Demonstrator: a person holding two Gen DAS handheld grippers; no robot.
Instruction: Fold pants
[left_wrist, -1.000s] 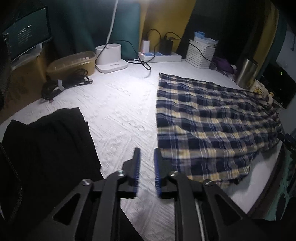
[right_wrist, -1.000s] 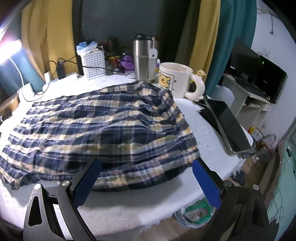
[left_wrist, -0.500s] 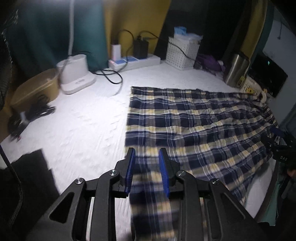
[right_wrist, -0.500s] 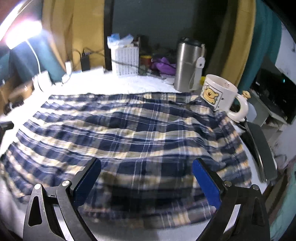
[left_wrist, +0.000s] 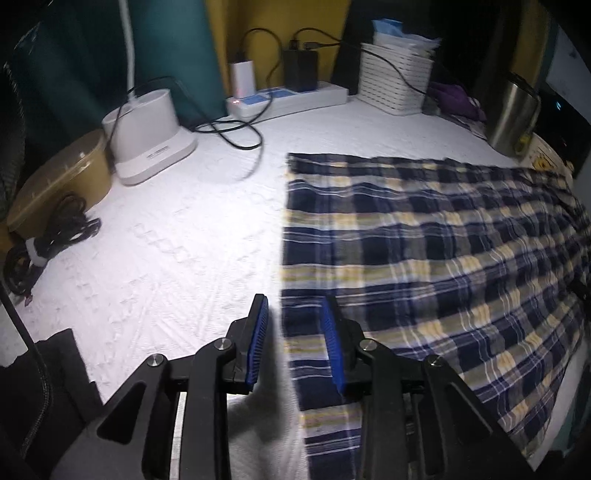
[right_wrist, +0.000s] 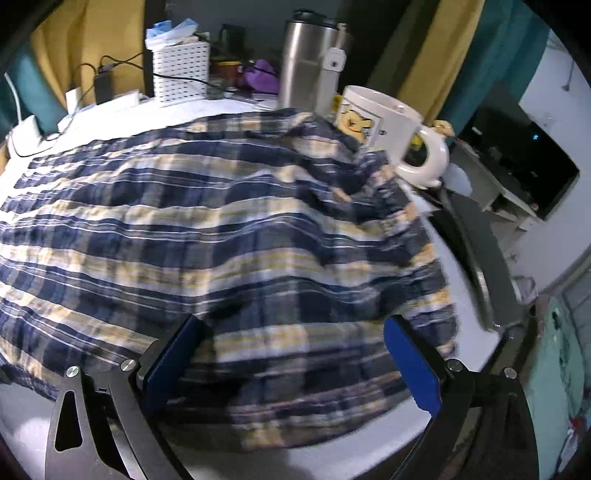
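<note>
Plaid pants (left_wrist: 424, 251) spread flat across the right part of a bench (left_wrist: 177, 236) covered in white quilted cloth, one straight edge facing the middle, the far end reaching toward a mug (right_wrist: 384, 125) and a steel flask (right_wrist: 306, 55).

Left hand-held gripper (left_wrist: 295, 345) low over the near corner of the pants, blue-padded fingers (left_wrist: 257, 347) parted by a narrow gap: left finger over white cloth just beside the plaid edge, right finger over the plaid itself. Nothing pinched between them; touching the fabric or not, cannot tell.

Right hand-held gripper (right_wrist: 291, 365) spread wide over the opposite end of the pants, blue pads (right_wrist: 413, 373) well apart with rumpled plaid (right_wrist: 221, 229) showing between them. Fabric there bunched and wrinkled, its hem lying near the bench edge. No cloth caught in the pads.

Along the back of the bench: white lamp base (left_wrist: 147, 129) with a looping black cable (left_wrist: 236, 133), power strip (left_wrist: 288, 99) with chargers plugged in, white slatted basket (left_wrist: 395, 85). Tan lidded container (left_wrist: 59, 181) and a bundle of black cord (left_wrist: 48, 243) at the far left. Dark garment (left_wrist: 44, 384) at the near left corner. Flat dark tablet-like slab (right_wrist: 476, 251) lying just beyond the pants on the right side, below the mug.
</note>
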